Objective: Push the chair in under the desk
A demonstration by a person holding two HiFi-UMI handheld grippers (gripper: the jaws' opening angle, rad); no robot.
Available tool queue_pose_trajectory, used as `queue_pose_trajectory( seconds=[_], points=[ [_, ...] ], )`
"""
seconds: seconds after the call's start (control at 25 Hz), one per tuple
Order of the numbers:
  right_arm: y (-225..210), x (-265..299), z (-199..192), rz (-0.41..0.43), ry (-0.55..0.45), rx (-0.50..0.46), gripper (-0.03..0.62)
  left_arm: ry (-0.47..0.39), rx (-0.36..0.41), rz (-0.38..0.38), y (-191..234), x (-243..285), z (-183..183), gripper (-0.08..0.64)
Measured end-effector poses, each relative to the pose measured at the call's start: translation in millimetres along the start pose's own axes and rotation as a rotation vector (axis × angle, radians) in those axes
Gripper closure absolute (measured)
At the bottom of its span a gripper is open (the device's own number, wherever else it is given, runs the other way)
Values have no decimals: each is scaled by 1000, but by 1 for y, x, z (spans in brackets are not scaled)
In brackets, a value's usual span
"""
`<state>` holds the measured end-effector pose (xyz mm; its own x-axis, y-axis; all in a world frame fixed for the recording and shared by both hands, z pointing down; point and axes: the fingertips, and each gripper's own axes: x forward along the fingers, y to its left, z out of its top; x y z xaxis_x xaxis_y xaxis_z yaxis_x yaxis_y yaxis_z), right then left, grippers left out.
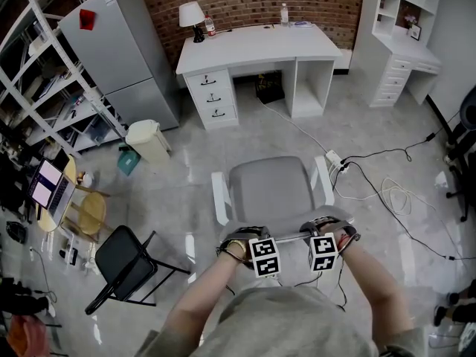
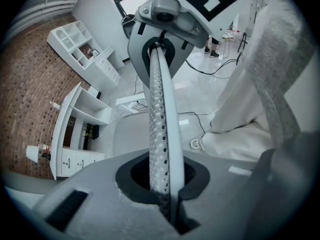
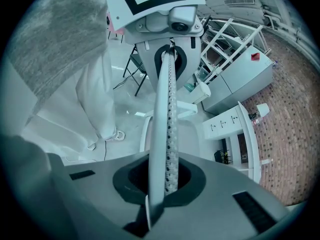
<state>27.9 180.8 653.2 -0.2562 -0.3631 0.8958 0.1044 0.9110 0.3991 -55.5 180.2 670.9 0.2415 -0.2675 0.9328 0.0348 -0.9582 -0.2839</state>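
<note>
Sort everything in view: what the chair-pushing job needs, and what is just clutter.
Job: gray chair, desk, left gripper and right gripper, both clamped on the chair.
Lying about: lamp, bottle, bin, black folding chair, fridge, floor cables.

The head view looked steeply down from above and behind the chair (image 1: 269, 188), with the desk (image 1: 256, 47) beyond it. Both gripper views sat tight against the chair's back edge, facing each other along it. The left gripper view caught the right gripper (image 2: 160, 59), and the right gripper view caught the left gripper (image 3: 169, 59). All three views shared the chair's seat and the desk.
</note>
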Motion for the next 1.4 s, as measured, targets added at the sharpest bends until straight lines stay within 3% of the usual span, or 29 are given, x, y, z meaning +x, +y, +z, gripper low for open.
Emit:
queue_pose_trajectory(
  seconds=[1.4],
  points=[
    [-46,19,-2,-10,38,21,581,-8,38,18,50,9,-13,537]
  ],
)
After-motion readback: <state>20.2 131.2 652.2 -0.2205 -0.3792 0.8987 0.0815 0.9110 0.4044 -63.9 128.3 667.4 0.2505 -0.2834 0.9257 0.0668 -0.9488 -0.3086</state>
